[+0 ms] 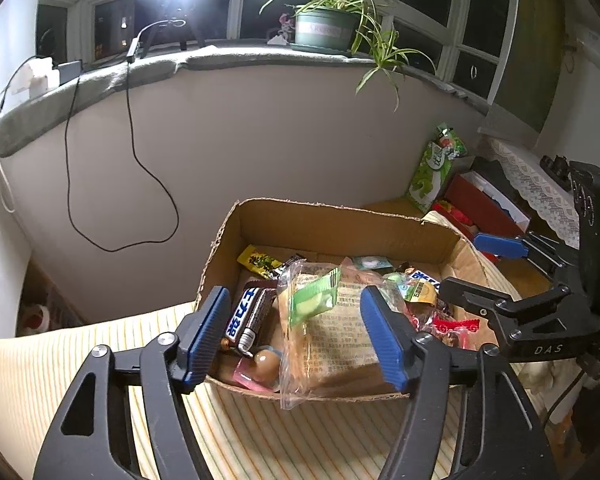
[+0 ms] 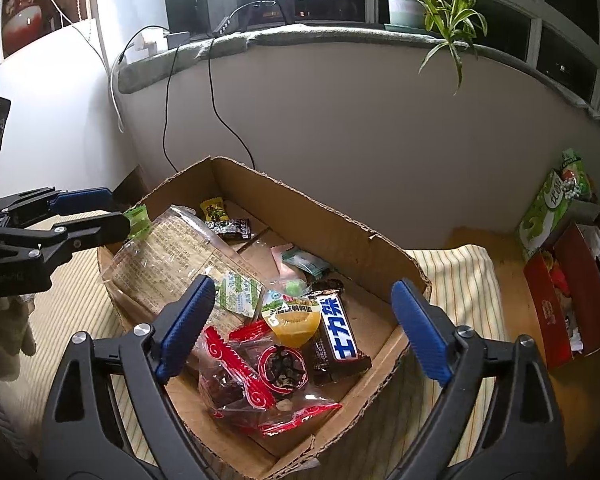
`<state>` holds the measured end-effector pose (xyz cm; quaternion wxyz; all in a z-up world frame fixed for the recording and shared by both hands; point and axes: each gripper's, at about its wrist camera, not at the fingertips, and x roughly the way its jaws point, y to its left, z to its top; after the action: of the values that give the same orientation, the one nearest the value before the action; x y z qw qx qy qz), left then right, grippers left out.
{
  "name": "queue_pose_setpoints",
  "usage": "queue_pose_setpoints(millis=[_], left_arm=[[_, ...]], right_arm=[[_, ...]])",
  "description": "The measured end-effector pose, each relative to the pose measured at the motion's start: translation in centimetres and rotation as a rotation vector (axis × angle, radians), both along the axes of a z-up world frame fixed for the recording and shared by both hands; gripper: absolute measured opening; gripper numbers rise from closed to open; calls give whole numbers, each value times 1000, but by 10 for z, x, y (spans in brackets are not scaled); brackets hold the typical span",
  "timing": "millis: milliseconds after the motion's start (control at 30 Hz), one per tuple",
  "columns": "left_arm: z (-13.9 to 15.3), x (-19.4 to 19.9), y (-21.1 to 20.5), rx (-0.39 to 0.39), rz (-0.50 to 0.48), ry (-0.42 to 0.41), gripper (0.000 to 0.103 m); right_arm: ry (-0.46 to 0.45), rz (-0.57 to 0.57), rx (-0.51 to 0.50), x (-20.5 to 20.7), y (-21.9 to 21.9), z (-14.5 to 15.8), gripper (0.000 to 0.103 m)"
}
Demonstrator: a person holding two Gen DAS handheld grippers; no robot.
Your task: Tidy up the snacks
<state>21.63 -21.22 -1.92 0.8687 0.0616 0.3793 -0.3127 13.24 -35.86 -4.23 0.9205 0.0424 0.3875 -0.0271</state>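
**Both claws spread over the snack box**

My left gripper (image 1: 300,334) stands well open in the lower centre of its view, blue pads apart, with nothing pinched. Between and behind its fingers lies the clear bread bag (image 1: 332,332), leaning over the near wall of the cardboard box (image 1: 340,220); I cannot quite tell whether the right-hand pad brushes the plastic. A brown chocolate bar (image 1: 246,320) sits just inside the left pad.

My right gripper (image 2: 304,330) is spread wider still, in the lower middle of its view, and holds nothing. Under it, on the box floor, lie a red-trimmed packet (image 2: 260,368), a yellow jelly cup (image 2: 292,320) and a second chocolate bar (image 2: 340,332). Further back are a small yellow sachet (image 2: 212,210) and a dark wrapper (image 2: 232,228).

The box rests on a striped cloth (image 2: 460,280). At the right edge stands a red carton (image 2: 552,308) with a green packet (image 2: 548,208) behind it.
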Motion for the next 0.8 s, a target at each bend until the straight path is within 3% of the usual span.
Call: queue_pose_setpoints(millis=[333, 800], left_arm=[[4, -8, 6, -5, 12, 7, 71], [20, -27, 24, -22, 39, -28, 71]], right_arm=[[10, -29, -31, -8, 11, 3, 93], [-55, -34, -62, -27, 30, 29, 93]])
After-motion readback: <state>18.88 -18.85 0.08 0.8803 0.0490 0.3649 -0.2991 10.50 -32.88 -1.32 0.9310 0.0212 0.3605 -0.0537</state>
